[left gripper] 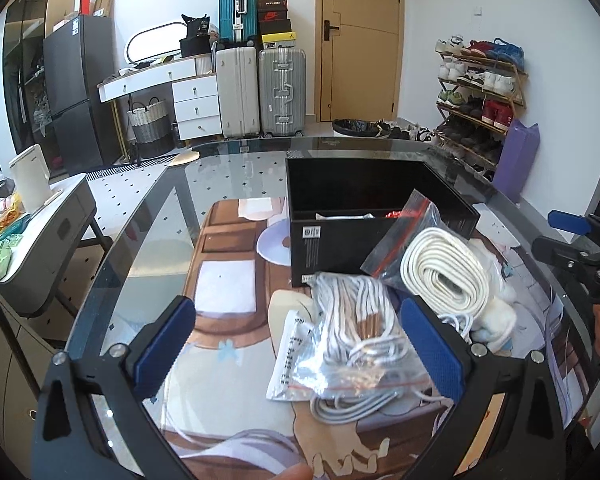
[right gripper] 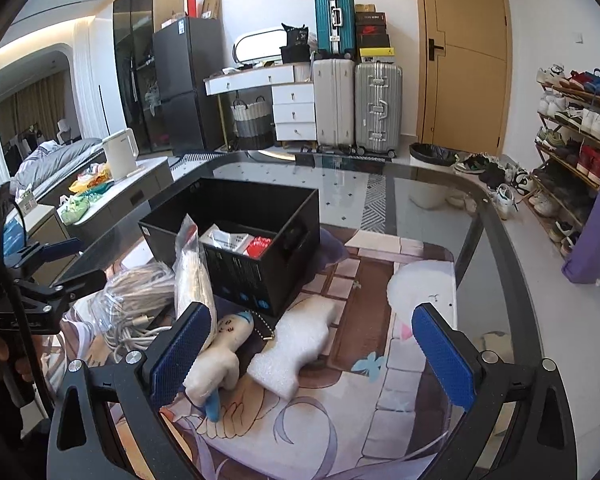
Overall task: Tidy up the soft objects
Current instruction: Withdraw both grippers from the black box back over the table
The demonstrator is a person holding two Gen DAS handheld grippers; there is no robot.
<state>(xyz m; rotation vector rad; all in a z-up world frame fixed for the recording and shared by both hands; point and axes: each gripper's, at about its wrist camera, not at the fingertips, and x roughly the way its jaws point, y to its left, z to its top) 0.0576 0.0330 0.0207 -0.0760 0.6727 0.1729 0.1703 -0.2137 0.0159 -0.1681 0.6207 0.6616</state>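
Note:
A black open box [left gripper: 380, 216] [right gripper: 260, 240] stands on the glass table, with a few items inside. In front of it lie a clear bag of white cords [left gripper: 356, 344] [right gripper: 140, 292] and a zip bag holding a rolled white strap [left gripper: 444, 268] [right gripper: 192, 276], which leans on the box. My left gripper [left gripper: 300, 344] is open, its blue pads either side of the cord bag without pressing it. My right gripper [right gripper: 312, 352] is wide open over a white foam piece [right gripper: 296, 344]. A small plush figure [right gripper: 216, 360] lies by its left pad.
The printed mat [right gripper: 380, 320] covers the table's near part; the glass table edge [right gripper: 496, 216] curves round at right. A purple bag [right gripper: 596, 236] and shoe rack [right gripper: 572, 140] stand at right. Suitcases, a drawer unit and a door are behind; a side cabinet with a kettle [left gripper: 30, 180] stands left.

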